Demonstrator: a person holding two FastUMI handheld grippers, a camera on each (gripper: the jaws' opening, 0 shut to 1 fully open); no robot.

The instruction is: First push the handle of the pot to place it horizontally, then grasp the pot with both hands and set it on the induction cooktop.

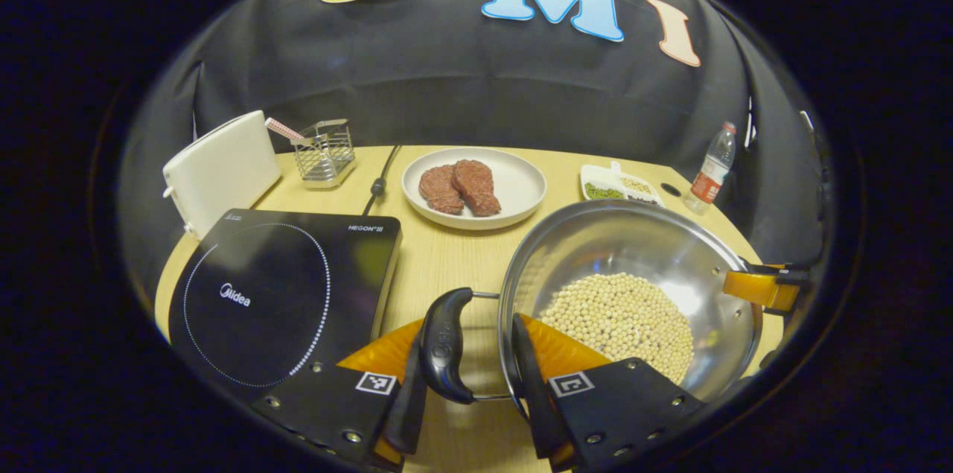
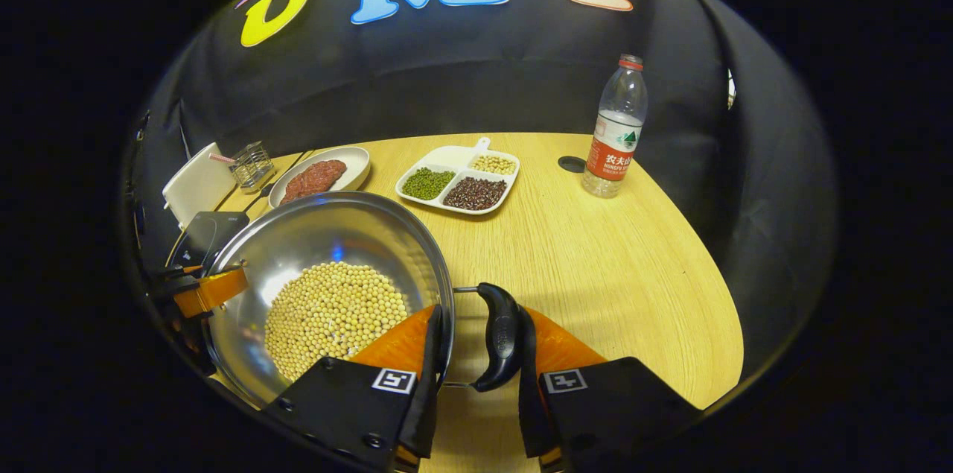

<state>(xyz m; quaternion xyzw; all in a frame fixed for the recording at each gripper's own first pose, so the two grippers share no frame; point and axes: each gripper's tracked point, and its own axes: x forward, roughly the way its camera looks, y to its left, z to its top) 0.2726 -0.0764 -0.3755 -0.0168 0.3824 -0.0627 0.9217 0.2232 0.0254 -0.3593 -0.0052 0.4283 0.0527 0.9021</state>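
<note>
A steel pot (image 1: 633, 249) holding soybeans (image 1: 625, 320) is at the right of the black induction cooktop (image 1: 275, 294). My left gripper (image 1: 465, 383) straddles the pot's black left handle (image 1: 445, 346): one finger lies on the handle's outer side, the other inside the rim. In the right gripper view my right gripper (image 2: 480, 376) holds the opposite black handle (image 2: 499, 343) of the pot (image 2: 327, 235) the same way. Each gripper also appears far off across the pot in the other view, the right gripper (image 1: 767, 287) and the left gripper (image 2: 208, 290).
Behind the pot are a white plate (image 1: 521, 175) with two meat pieces, a divided dish (image 2: 447, 155) of beans and a water bottle (image 2: 614, 130). A white box (image 1: 223, 167), a wire holder (image 1: 324, 153) and a power cable (image 1: 380, 182) stand behind the cooktop (image 2: 205, 231).
</note>
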